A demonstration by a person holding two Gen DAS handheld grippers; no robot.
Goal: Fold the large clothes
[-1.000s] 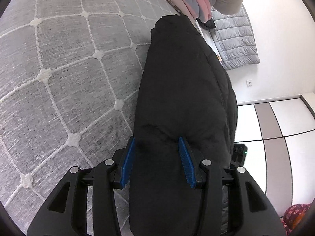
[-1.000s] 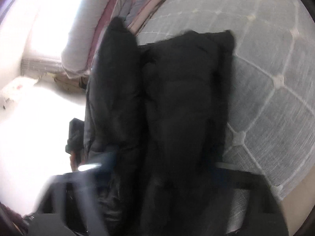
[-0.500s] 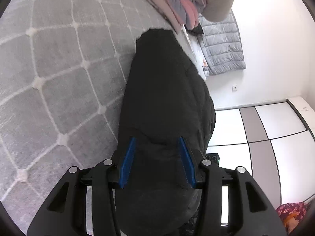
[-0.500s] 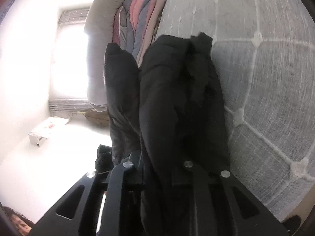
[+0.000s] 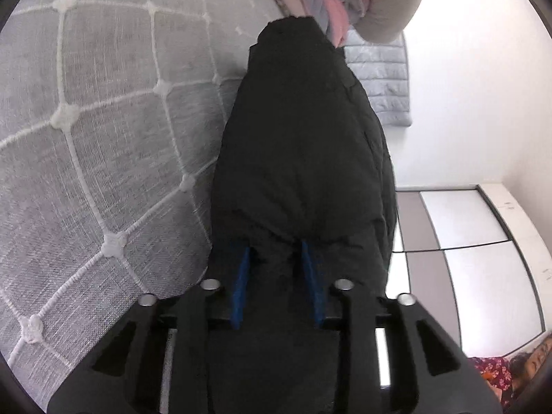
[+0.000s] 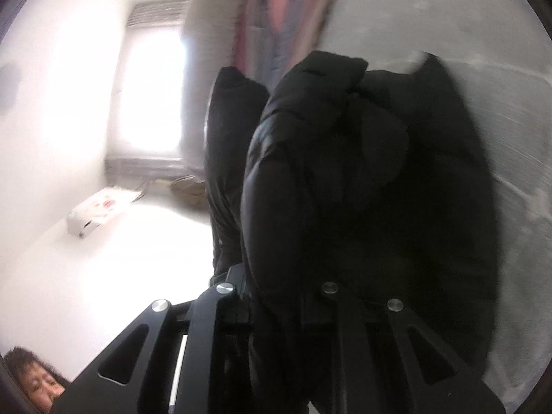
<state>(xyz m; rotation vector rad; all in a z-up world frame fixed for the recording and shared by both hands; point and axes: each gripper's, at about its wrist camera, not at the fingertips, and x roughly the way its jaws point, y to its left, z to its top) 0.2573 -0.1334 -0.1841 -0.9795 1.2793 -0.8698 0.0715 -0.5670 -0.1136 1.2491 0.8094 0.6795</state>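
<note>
A black puffy jacket (image 5: 303,138) lies lengthwise on the grey quilted bed cover (image 5: 103,120), its near end hanging past the bed's edge. My left gripper (image 5: 274,246) is closing on that near end; the blue pads (image 5: 241,283) pinch a puckered fold of the fabric. In the blurred right wrist view the same jacket (image 6: 345,172) bulges up, folded over itself. It covers the fingertips of my right gripper (image 6: 279,272), which is shut on the fabric.
A stack of folded pink and grey clothes (image 5: 331,7) lies beyond the jacket's far end. A grey quilted garment (image 5: 383,79) hangs off the bed. Wardrobe doors (image 5: 465,241) stand on the right. A white box (image 6: 100,214) sits near the bright window (image 6: 151,86).
Both pairs of jaws have narrowed from wide apart onto the jacket's near end. The fabric now puckers at the left pads. The right view has swung and blurred, and the jacket bunches higher.
</note>
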